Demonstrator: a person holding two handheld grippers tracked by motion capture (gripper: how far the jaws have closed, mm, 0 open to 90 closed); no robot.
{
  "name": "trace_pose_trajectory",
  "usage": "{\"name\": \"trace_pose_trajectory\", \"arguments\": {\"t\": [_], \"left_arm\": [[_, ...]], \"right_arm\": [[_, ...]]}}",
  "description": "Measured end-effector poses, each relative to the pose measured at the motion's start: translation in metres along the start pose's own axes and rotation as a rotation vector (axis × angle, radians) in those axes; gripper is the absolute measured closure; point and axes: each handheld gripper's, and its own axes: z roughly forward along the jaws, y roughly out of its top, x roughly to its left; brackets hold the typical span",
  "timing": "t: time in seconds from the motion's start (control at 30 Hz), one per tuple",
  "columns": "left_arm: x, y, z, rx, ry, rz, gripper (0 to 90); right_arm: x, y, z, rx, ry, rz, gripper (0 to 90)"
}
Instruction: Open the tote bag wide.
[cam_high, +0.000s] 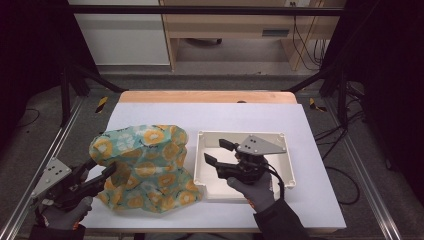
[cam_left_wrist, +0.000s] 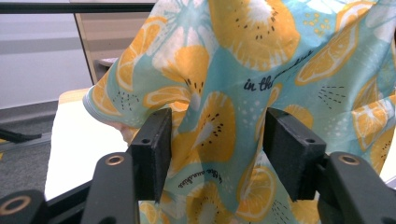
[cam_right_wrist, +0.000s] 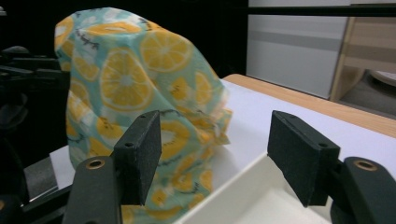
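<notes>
Teal fabric printed with orange citrus slices makes up the cloth (cam_high: 145, 167), which stands heaped in a tall, crumpled mound on the white table surface (cam_high: 210, 117). The print also carries small black dots, dashed marks and a line of dark cursive script; in the left gripper view (cam_left_wrist: 261, 70) the words "in the" can be read, the rest being lost in a fold. The edge of the cloth is hemmed in a pale grey-blue. The mound is creased and folded on all sides, with its top raised above the tray rim.

Taking the white tray (cam_high: 280, 140) as the landmark: the cloth lies just beside the tray's left wall, its lower right folds close to or touching that wall; contact cannot be confirmed. The right gripper view (cam_right_wrist: 140, 88) shows the cloth rising beyond the tray's near corner (cam_right_wrist: 243, 186).

The left gripper (cam_high: 111, 170) is on the far side of the cloth from the tray, held by a gloved hand (cam_high: 62, 212). Its jaws stand apart, with the cloth's folds lying between them (cam_left_wrist: 217, 140); the pads are not pressed closed on the fabric.

The right gripper (cam_high: 220, 151) hangs over the tray's interior, held by a gloved hand (cam_high: 255, 187) at the tray's near edge. Its jaws are wide apart with nothing between them (cam_right_wrist: 215, 149), pointing toward the cloth.
</notes>
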Motion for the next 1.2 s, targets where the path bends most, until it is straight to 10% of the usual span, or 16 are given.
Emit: {"name": "trace_pose_trajectory", "arguments": {"t": [0.63,1.2], "left_arm": [[-0.004,0.000,0.005,0.034,0.016,-0.019,66.3],[-0.001,-0.001,0.000,0.039,0.023,-0.038,81.1]], "right_arm": [[0.041,0.010,0.059,0.023,0.112,-0.022,47.9],[0.045,0.015,0.063,0.026,0.139,-0.020,75.7]]}}
